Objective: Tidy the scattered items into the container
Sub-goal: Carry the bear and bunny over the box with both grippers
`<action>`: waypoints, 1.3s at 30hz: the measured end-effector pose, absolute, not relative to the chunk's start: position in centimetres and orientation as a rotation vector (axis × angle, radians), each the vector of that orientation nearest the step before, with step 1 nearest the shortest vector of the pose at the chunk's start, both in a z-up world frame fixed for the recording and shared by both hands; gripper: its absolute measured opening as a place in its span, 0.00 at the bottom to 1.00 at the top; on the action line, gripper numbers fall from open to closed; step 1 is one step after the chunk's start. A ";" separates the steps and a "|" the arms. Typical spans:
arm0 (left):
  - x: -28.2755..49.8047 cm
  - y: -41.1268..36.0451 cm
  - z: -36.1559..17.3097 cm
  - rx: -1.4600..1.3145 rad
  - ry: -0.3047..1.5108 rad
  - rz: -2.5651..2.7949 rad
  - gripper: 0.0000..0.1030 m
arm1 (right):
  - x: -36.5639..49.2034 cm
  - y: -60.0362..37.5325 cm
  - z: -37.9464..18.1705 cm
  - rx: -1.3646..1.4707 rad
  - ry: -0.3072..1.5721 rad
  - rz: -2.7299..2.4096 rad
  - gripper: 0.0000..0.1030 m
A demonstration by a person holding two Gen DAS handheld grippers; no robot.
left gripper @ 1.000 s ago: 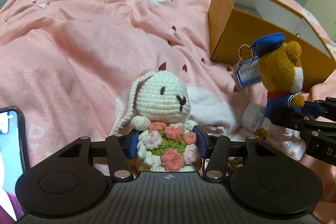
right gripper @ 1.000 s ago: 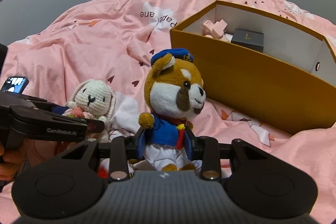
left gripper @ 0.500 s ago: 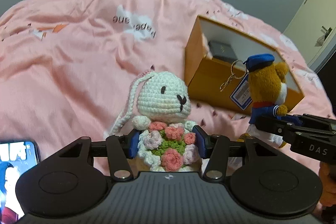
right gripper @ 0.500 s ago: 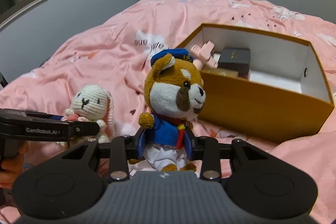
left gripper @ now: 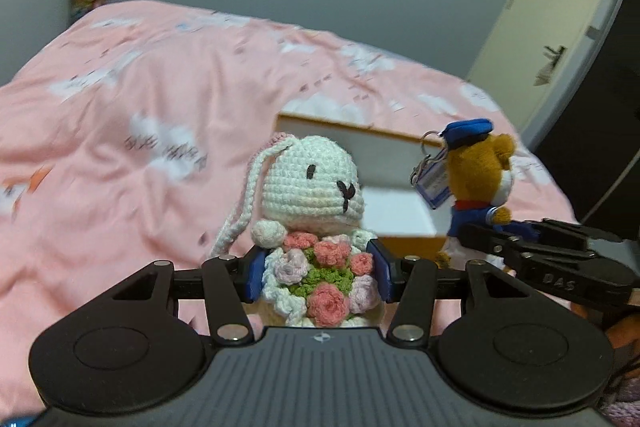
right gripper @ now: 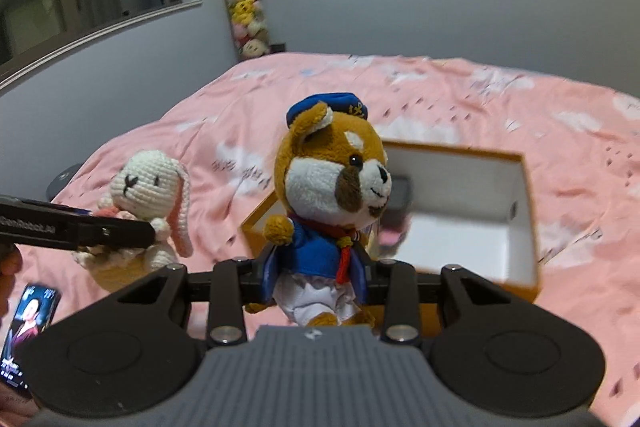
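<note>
White crocheted rabbit [left gripper: 308,227] with its pink flower bouquet sits clamped in my left gripper [left gripper: 318,269], held above the pink bedspread [left gripper: 132,115]. Beside it, my right gripper [right gripper: 316,273] squeezes the brown plush dog in blue sailor cap [right gripper: 332,195]. Both hang in front of the open orange cardboard box [right gripper: 528,223]; a lit phone [right gripper: 28,327] lies lower left.

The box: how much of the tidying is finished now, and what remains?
Done: the orange box already holds a dark item. In hand: the left gripper clamps the crochet bunny, the right gripper the sailor dog plush; neither is inside yet. Left: a phone lies on the bedspread.
</note>
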State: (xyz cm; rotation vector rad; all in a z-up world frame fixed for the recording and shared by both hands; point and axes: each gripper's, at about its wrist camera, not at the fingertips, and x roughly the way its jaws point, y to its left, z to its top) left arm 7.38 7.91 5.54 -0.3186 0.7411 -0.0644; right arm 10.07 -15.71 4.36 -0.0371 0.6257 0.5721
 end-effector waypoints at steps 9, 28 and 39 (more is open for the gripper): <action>15.0 5.0 6.6 -0.296 0.747 -0.223 0.58 | 16.6 -17.6 5.2 -0.075 0.685 0.504 0.38; 30.8 0.0 -4.0 -0.356 0.989 -0.323 0.58 | 28.6 -18.9 -1.2 -0.124 0.985 0.401 0.38; 33.9 -1.2 -7.1 -0.373 1.053 -0.299 0.58 | 31.9 -18.2 -3.3 -0.164 1.062 0.374 0.38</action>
